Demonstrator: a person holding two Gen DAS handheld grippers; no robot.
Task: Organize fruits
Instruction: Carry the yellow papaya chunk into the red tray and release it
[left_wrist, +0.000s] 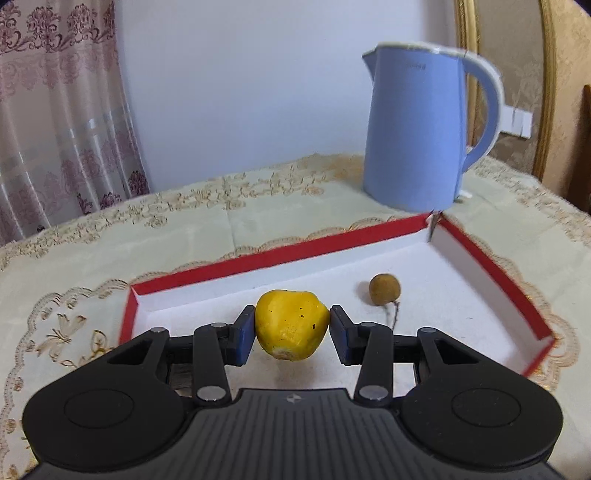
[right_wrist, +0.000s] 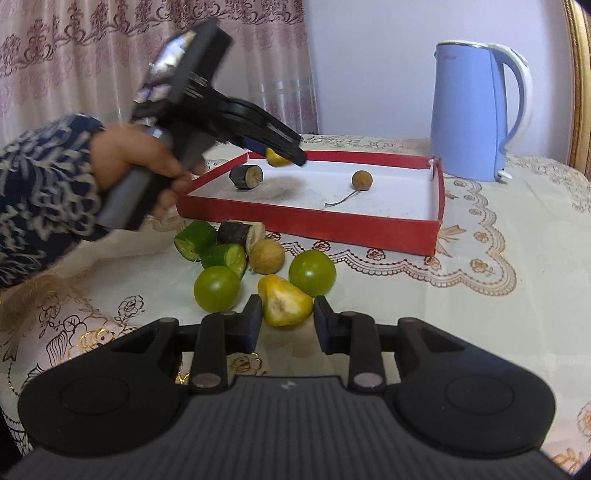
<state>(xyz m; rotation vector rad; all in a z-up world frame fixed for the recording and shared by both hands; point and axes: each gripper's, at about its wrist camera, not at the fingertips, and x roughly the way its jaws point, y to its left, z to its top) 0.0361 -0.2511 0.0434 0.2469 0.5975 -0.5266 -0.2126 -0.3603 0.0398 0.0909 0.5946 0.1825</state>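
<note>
Hand-held gripper (left_wrist: 292, 328) in my left hand is clamped on a yellow fruit (left_wrist: 291, 323) above the red box (left_wrist: 491, 266); I should lower before releasing. My right hand-held gripper (right_wrist: 287, 321) pinches a yellow wedge (right_wrist: 283, 301) on the table (right_wrist: 498, 295).

Left tool (left_wrist: 292, 326) gripping yellow fruit (left_wrist: 291, 323) — over red tray (left_wrist: 280, 254)
</note>
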